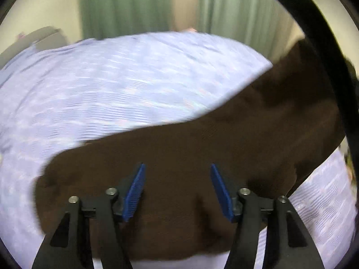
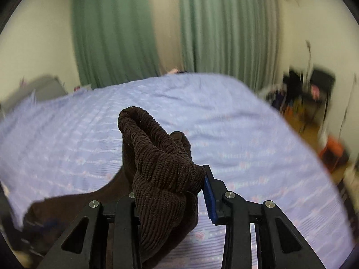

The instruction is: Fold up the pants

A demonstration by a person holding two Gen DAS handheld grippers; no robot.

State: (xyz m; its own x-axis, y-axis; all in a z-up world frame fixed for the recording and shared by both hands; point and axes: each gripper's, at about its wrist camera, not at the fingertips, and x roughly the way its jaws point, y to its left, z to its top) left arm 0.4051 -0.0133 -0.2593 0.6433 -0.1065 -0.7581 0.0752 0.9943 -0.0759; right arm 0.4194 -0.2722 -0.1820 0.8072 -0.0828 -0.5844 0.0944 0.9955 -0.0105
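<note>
Dark brown corduroy pants (image 1: 202, 152) lie across a lilac bedspread (image 1: 112, 85). My left gripper (image 1: 177, 168) hovers just above the pants with its blue pads wide apart and nothing between them. In the right wrist view my right gripper (image 2: 170, 179) is shut on a bunched fold of the pants (image 2: 157, 157), lifted above the bed. The rest of the fabric trails down to the lower left (image 2: 67, 204). The left pad of the right gripper is hidden by the cloth.
The bedspread (image 2: 224, 123) fills most of both views. Green curtains (image 2: 116, 33) hang on the far wall. Dark furniture and clutter (image 2: 309, 94) stand on the floor right of the bed. A grey object (image 2: 47, 87) sits at the bed's far left.
</note>
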